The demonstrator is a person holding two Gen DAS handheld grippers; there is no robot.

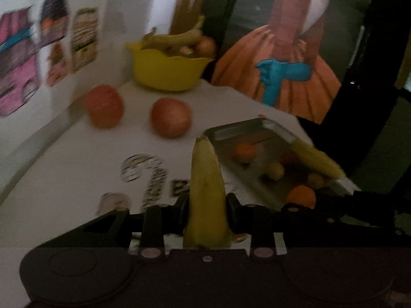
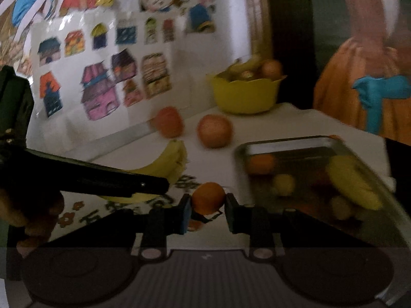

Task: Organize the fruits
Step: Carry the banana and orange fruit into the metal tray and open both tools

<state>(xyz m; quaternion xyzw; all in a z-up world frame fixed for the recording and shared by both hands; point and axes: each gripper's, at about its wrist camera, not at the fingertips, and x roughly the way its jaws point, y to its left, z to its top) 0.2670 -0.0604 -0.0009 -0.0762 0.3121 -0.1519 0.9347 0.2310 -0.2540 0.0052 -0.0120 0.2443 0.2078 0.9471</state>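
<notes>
White tabletop with printed cloth runs back to a wall hung with house drawings, dim and blurred in both views. Taking the tray [image 2: 321,141] as landmark: nearest, just before its near-left corner, the right gripper [image 2: 208,202] pinches a small orange [image 2: 208,196] between its pads, lifted clear of the cloth. Left of that, the left gripper [image 1: 206,205] clamps a banana [image 1: 206,179] at mid-length, its tip pointing up toward the tray's near edge. Inside the tray lie another banana [image 2: 352,182], an orange [image 2: 260,163] and some small pale fruits. Beyond the tray's far-left corner two apples [image 1: 170,120] sit loose on the table; further back, against the wall, a yellow bowl [image 1: 167,71] holds bananas and round fruit.

Both fruits look bound for a container, though which one I cannot tell. To do it well, I judge each should be carried over the rim, lowered until it rests, then released, the banana laid flat beside the other, the orange set where it cannot roll.
</notes>
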